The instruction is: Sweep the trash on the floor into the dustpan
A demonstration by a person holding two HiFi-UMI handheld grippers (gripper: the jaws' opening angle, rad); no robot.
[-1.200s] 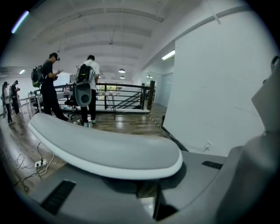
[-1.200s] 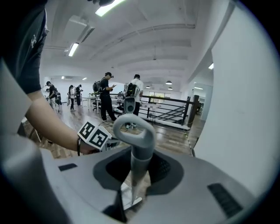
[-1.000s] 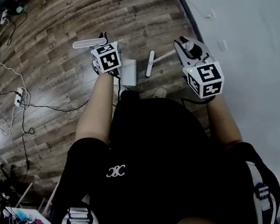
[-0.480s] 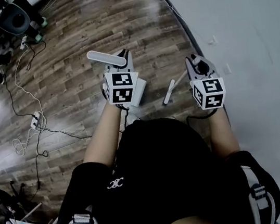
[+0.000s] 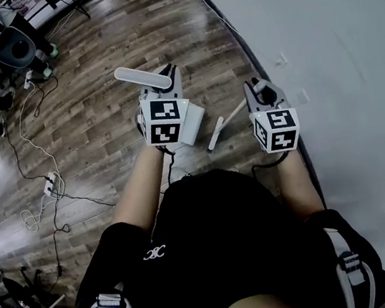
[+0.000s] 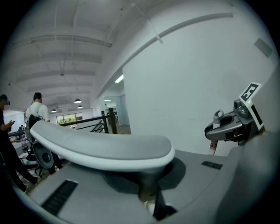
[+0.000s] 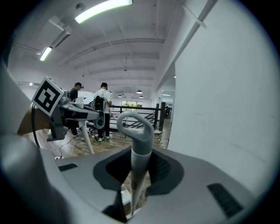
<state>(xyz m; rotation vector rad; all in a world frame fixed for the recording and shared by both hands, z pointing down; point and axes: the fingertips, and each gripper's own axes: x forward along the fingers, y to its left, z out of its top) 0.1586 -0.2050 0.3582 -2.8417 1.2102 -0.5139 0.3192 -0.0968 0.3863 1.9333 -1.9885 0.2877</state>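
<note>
In the head view my left gripper [image 5: 165, 74] is shut on the white handle [image 5: 141, 78] of the dustpan [image 5: 192, 121], which hangs below it over the wood floor. The handle [image 6: 105, 146] lies crosswise between the jaws in the left gripper view. My right gripper [image 5: 259, 91] is shut on the thin broom stick [image 5: 225, 122], which slants down-left toward the dustpan. The stick's looped top [image 7: 139, 127] stands between the jaws in the right gripper view. The two grippers are side by side, close to the wall. I see no trash on the floor.
A white wall [image 5: 336, 54] with a dark baseboard [image 5: 265, 65] runs along the right. Cables and a power strip [image 5: 46, 181] lie on the wood floor at left. People and a chair [image 5: 12, 44] are at the far left. A black railing [image 7: 144, 109] stands farther back.
The view has tilted up and shows more floor ahead. Both grippers keep their hold. The dustpan and the broom stick have drawn closer together.
</note>
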